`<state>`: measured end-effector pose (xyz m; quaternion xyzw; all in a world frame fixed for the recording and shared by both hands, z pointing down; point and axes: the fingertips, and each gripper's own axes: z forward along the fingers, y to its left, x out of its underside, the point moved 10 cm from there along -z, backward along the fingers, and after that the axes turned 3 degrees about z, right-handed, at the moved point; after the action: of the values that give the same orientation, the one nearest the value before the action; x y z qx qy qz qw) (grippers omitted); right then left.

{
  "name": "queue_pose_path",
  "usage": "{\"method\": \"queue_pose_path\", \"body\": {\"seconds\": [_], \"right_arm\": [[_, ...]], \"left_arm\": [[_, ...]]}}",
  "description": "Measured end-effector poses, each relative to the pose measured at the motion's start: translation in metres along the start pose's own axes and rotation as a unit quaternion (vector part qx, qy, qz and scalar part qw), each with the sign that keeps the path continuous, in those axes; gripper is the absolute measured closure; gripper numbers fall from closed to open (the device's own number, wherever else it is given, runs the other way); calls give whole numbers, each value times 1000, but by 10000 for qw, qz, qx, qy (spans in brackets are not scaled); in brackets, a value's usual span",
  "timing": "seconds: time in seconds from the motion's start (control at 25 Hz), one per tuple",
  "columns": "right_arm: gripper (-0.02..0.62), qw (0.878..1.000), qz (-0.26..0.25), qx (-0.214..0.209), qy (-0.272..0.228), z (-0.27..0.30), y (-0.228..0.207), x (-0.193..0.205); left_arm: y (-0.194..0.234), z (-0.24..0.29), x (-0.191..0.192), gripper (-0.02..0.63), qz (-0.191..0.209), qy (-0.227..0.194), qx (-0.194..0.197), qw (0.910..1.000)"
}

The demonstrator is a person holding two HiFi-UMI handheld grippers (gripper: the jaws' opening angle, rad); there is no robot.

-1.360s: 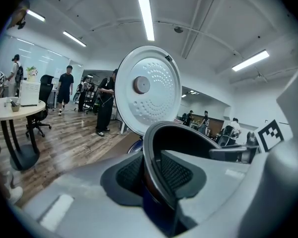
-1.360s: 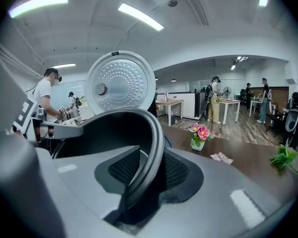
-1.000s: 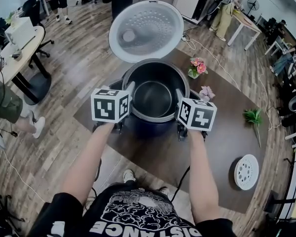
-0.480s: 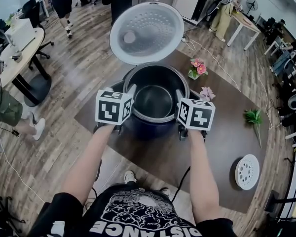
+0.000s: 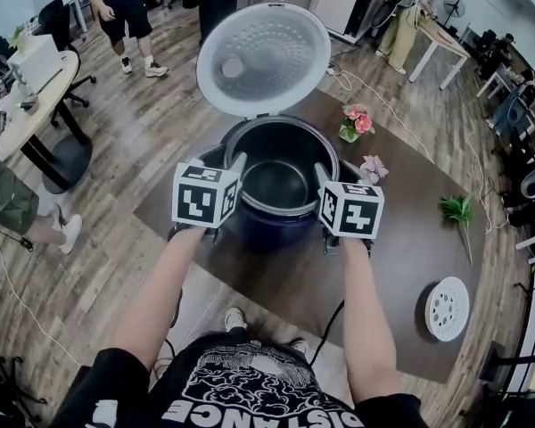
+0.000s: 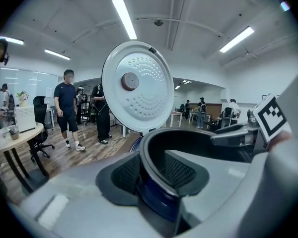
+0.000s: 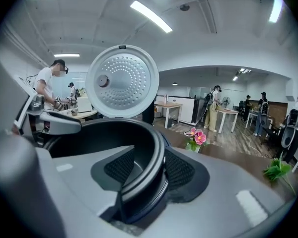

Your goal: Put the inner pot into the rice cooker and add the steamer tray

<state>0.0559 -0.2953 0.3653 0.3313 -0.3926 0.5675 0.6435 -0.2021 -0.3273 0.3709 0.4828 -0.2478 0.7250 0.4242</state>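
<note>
Dark surface (image 5: 410, 239) carries the rice cooker (image 5: 276, 228), lid (image 5: 263, 56) raised, with the inner pot (image 5: 276, 181) seated in its body. Left claw (image 6: 153, 172) and right claw (image 7: 149, 170) straddle opposite sides of the pot rim and have just been opening, the right wider, pads spread off the rim; judged a release, completing the pot step. Steamer tray (image 5: 447, 309) lies well apart at the right, untouched; flowers (image 5: 373, 168) beside the cooker and a green sprig (image 5: 457, 209) near the tray could obstruct the reach.

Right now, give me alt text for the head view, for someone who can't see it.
Seen from above, the left gripper and right gripper each straddle the rim of the pot, seated in the cooker with its lid up; their jaws have just been opening. The white tray lies on the table, lower right.
</note>
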Motion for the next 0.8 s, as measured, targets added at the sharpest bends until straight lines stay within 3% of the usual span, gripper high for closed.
{"method": "queue_pose_path", "body": {"seconds": [0.36, 0.8], "right_arm": [[399, 9990, 222, -184, -349, -20, -6, -5], [393, 9958, 391, 22, -832, -75, -43, -2]], "left_arm": [[-13, -5, -17, 433, 244, -207, -18, 9995], [-67, -4, -45, 385, 540, -508, 367, 9966]]}}
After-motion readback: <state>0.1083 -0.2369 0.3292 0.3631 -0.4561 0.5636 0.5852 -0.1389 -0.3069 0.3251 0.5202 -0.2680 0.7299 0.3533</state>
